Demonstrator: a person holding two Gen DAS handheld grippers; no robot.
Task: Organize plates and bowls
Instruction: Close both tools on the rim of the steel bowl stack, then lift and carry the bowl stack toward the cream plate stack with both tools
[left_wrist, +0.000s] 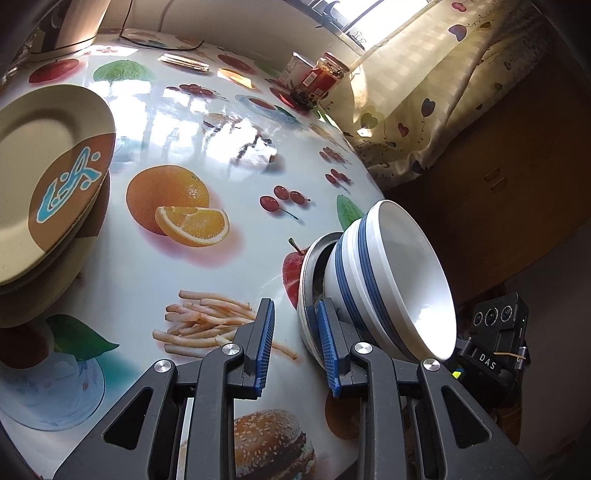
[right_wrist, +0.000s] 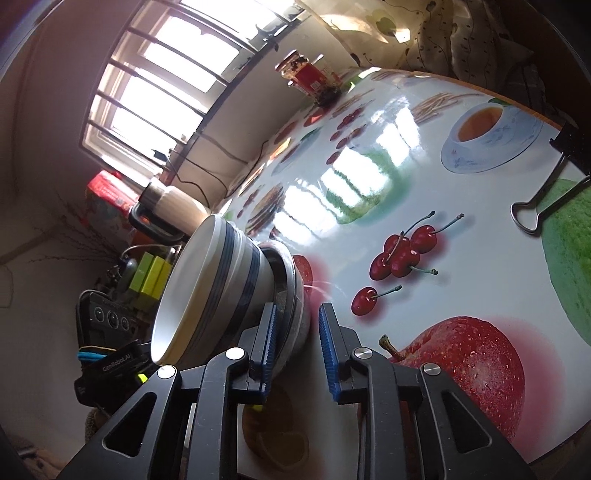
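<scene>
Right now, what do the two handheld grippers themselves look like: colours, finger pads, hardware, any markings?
Both match: the left gripper and right gripper have black angular linkage arms with cut-out openings, round silver pivot bolts, and ribbed blue finger pads. Each camera glimpses the other black unit, one labelled "DAS", one "GenRobot.AI". No hands or sleeves show.

The left black two-finger gripper with blue ribbed pads (left_wrist: 297, 343) points down at a slant toward the grey-rimmed lower bowl (left_wrist: 307, 280) from one side, its jaws partly apart and straddling that bowl's rim, the right-hand pad (left_wrist: 327, 332) tucked inside the rim and the other standing clear outside it. The matching right gripper (right_wrist: 297, 336) comes at the same bowl from the opposite side, also tilted down and rolled; its jaws are narrow, one pad (right_wrist: 271, 332) inside the rim and one just outside, a sliver of gap showing
</scene>
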